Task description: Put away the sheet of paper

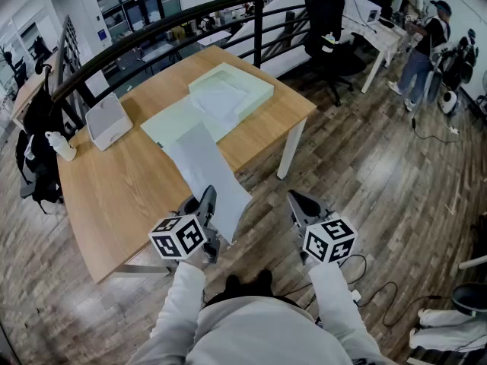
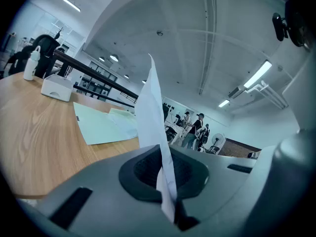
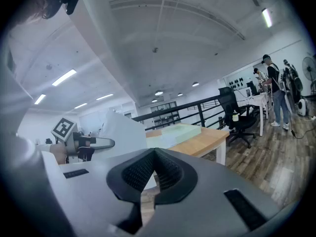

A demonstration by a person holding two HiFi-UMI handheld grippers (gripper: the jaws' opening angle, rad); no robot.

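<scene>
A white sheet of paper slopes from the wooden table down past its front edge. My left gripper is shut on the sheet's near end. In the left gripper view the paper rises edge-on from between the closed jaws. My right gripper hangs off the table's front right corner, over the floor, shut with nothing in it. The right gripper view shows the sheet to its left. A pale green tray sits at the table's far side, with a pale green folder beside it.
A white box and a white bottle stand on the table's left part. A black bag hangs off the left end. A dark railing runs behind the table. An office chair and people are far right.
</scene>
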